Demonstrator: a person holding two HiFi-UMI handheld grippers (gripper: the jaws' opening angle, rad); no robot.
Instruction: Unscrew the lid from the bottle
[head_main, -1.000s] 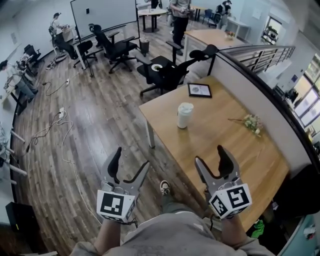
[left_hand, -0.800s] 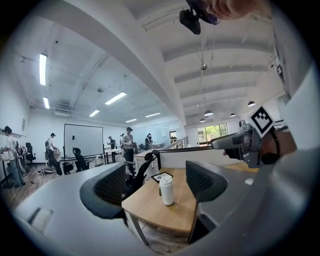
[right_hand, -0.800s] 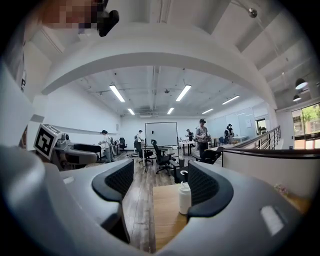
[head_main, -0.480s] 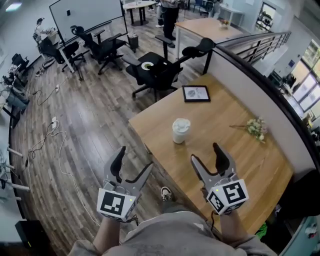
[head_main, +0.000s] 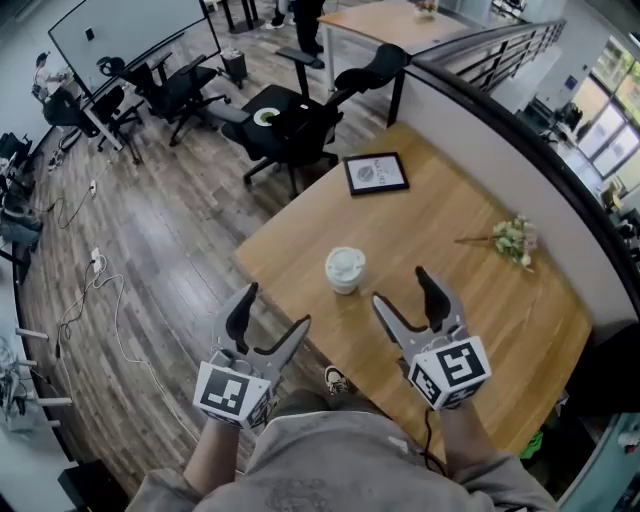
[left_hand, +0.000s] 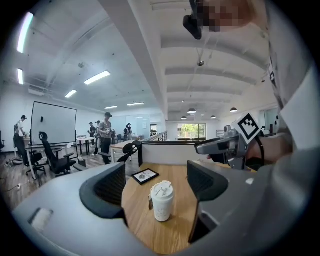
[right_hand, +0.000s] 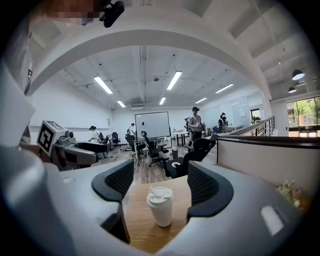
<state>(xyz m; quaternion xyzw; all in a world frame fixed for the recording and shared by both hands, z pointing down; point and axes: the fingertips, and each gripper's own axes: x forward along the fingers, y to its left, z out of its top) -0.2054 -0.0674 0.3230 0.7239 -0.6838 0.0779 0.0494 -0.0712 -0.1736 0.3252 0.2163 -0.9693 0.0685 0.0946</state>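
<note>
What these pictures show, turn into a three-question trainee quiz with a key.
1. Multiple choice: the white bottle stands on the A) floor B) wooden table C) chair.
2. True or false: the lid sits on the bottle.
3. What state are the left tongs and right tongs in?
Key: 1 B. 2 True. 3 Both open, not touching the bottle.
</note>
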